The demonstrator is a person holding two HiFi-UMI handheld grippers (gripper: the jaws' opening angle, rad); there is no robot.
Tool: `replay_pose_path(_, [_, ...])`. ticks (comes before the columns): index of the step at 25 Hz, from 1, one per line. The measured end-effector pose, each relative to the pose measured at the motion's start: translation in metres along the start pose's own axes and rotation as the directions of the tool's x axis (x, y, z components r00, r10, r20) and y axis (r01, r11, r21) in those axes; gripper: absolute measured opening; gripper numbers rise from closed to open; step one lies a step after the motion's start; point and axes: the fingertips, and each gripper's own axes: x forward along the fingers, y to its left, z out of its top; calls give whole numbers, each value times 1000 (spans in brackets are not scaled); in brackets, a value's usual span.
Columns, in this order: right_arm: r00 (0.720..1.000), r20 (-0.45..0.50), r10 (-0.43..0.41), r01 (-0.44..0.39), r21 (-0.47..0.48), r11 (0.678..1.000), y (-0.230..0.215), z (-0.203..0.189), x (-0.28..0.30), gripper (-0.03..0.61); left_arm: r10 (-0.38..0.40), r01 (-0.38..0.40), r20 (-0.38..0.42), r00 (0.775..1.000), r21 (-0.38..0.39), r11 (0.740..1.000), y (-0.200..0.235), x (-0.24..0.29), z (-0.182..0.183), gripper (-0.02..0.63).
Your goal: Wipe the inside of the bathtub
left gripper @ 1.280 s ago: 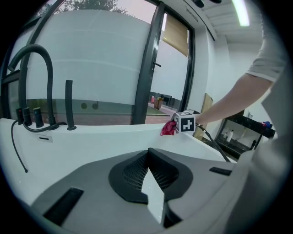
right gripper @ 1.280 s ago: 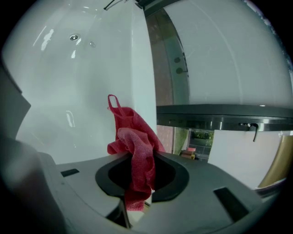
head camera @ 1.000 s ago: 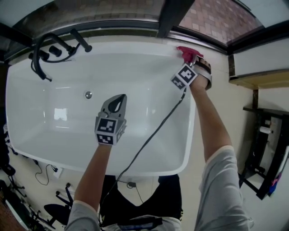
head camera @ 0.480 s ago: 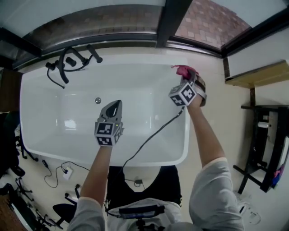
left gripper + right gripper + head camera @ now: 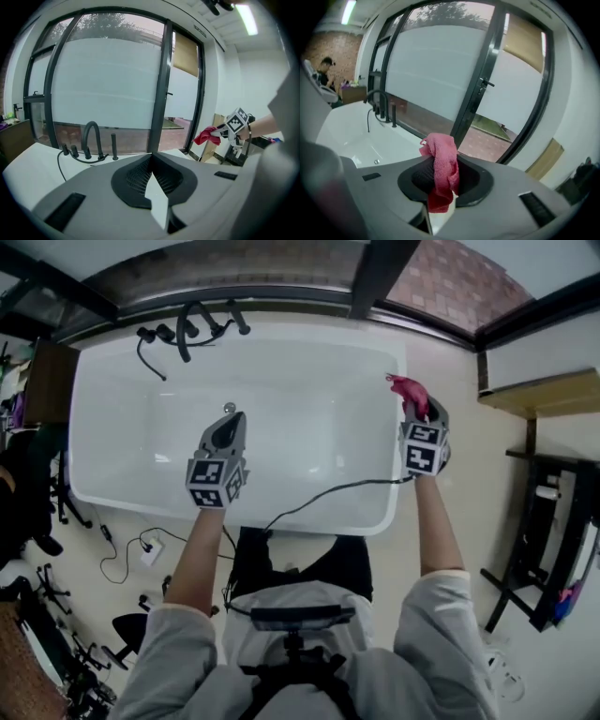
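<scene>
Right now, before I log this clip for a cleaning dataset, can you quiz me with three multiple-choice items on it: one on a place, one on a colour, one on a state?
1. The left claw is:
A. above the bathtub basin
B. touching the right claw
C. clamped on the tub's rim

2. The cloth is:
A. blue
B. white
C. pink-red

3. The right claw is:
A. open and empty
B. shut on the cloth
C. shut on the tub's rim

Answers:
1 A: the head view shows it over the white interior, well apart from the other claw.
2 C: it reads pink-red in both the right gripper view and the head view.
3 B: the right gripper view shows the cloth pinched between its jaws.
</scene>
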Motion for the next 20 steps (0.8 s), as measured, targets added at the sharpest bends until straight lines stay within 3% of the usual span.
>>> replay_pose_path(3, [996,84,33,-46,159,986,7,12,-35,89,18,-18,17,1000,4,1000,16,-32,10,6])
replay_pose_path(6, [989,138,50,-92,315,945,6,15,-68,89,35,-35,30,999,8,999,20,-59,18,6])
replay_pose_path(10, [979,197,45,-130,443,887,25,4,-112,89,24,-26,55,998,37,999,33,-86,26,6])
replay_pose_path(13, [977,212,21,-122,476,871,55,-2,-147,89,-21,16,71,997,62,998,51,-103,24,6])
replay_pose_path(18, [990,141,4,-62,411,909,115,-15,-204,89,-121,118,18,992,128,985,72,-132,7,6])
replay_pose_path(20, [993,117,6,-58,446,893,128,-18,-224,89,-136,134,7,991,116,984,71,-150,8,6])
